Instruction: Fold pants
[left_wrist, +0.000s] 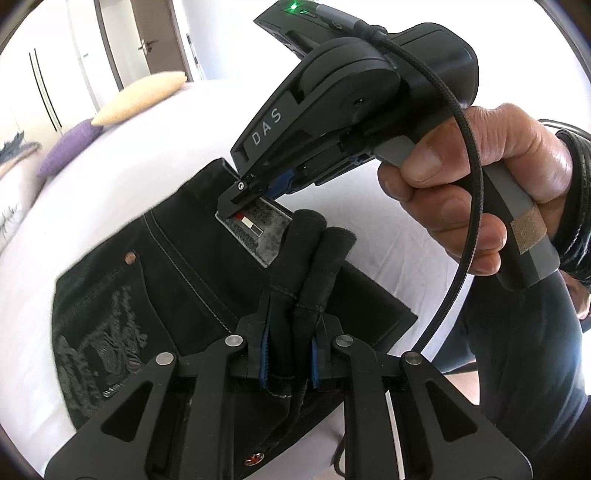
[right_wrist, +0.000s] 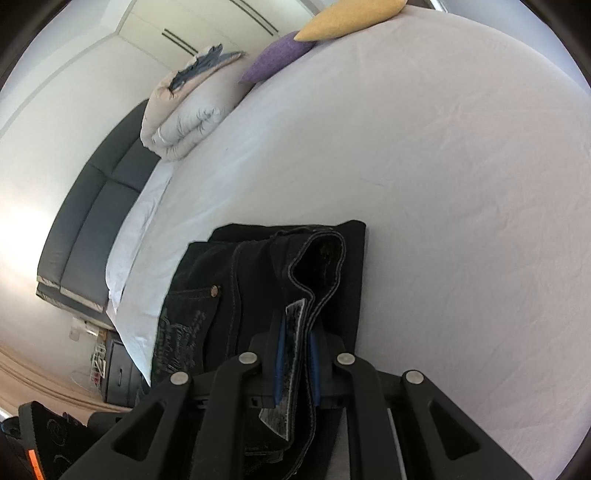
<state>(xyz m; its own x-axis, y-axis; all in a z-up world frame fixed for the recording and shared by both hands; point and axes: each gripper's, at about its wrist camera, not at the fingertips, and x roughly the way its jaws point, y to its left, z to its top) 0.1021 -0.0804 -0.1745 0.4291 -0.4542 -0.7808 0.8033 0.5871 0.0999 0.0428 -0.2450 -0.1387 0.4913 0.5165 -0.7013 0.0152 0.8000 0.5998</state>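
Black denim pants (left_wrist: 177, 273) lie folded on a white bed, back pocket with grey embroidery facing up. My left gripper (left_wrist: 290, 321) is shut on a bunched fold of the waistband (left_wrist: 314, 240). My right gripper (left_wrist: 236, 206) shows in the left wrist view, held by a hand, shut on the waistband at the grey brand label (left_wrist: 258, 229). In the right wrist view my right gripper (right_wrist: 295, 332) is shut on the waistband edge and label (right_wrist: 295, 321), with the pants (right_wrist: 229, 280) spread to the left beneath.
The white bed sheet (right_wrist: 443, 184) stretches far and right. A yellow pillow (right_wrist: 351, 18), a purple pillow (right_wrist: 277, 59) and a rolled duvet (right_wrist: 184, 114) lie at the bed's far edge. A dark headboard (right_wrist: 92, 229) is at left. A door (left_wrist: 155, 33) stands behind.
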